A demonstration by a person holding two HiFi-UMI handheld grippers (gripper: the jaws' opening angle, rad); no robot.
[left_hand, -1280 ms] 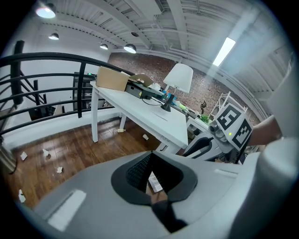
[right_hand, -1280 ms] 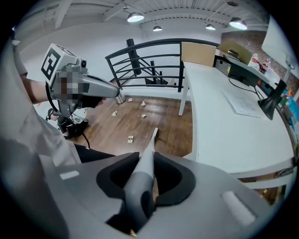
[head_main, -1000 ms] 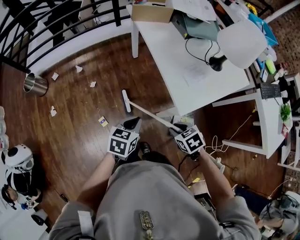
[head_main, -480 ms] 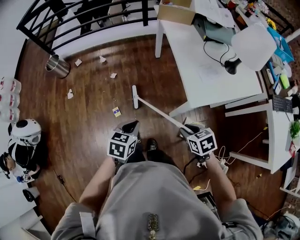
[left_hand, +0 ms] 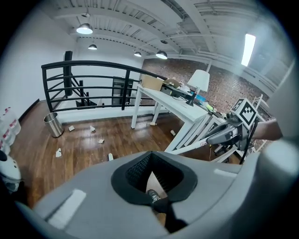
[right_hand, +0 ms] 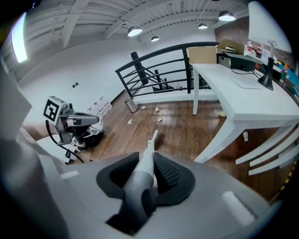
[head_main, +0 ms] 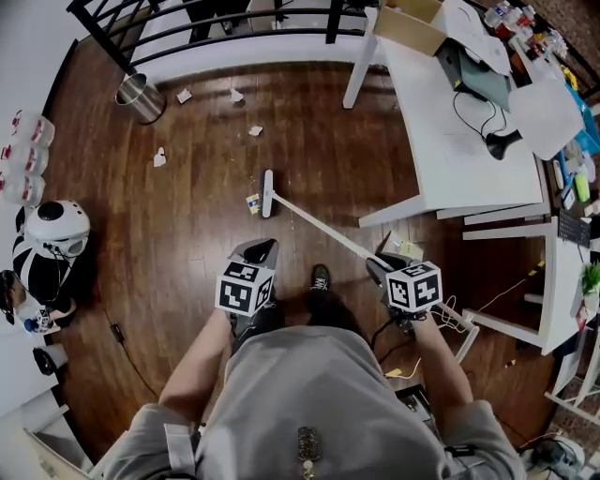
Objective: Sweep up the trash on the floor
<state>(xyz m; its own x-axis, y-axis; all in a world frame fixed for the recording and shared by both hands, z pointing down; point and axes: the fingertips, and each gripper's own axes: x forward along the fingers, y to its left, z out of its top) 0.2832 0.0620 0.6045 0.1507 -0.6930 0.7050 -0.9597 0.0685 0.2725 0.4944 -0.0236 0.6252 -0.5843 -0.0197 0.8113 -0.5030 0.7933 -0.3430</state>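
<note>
My right gripper (head_main: 380, 267) is shut on the grey handle (right_hand: 145, 163) of a long white broom (head_main: 323, 231). The broom's head (head_main: 268, 193) rests on the wooden floor, right beside a small yellow box (head_main: 252, 202). Paper scraps (head_main: 159, 157) (head_main: 255, 130) (head_main: 236, 95) lie farther off toward the railing. To the left of the broom my left gripper (head_main: 261, 249) hovers over the floor, its jaws a little apart and holding nothing; through the gap in the left gripper view (left_hand: 154, 173) I see floor and a shoe.
A steel bin (head_main: 141, 97) stands by the black railing (head_main: 225, 19). The white table (head_main: 450, 122) and its legs border the right side. A panda toy (head_main: 56, 230) sits at the left wall. The person's shoe (head_main: 321, 278) is just behind the grippers. Cables (head_main: 450, 319) lie at the right.
Both grippers and the person have moved toward the scraps. The broom head, apart from the yellow box before, now sits against it.
</note>
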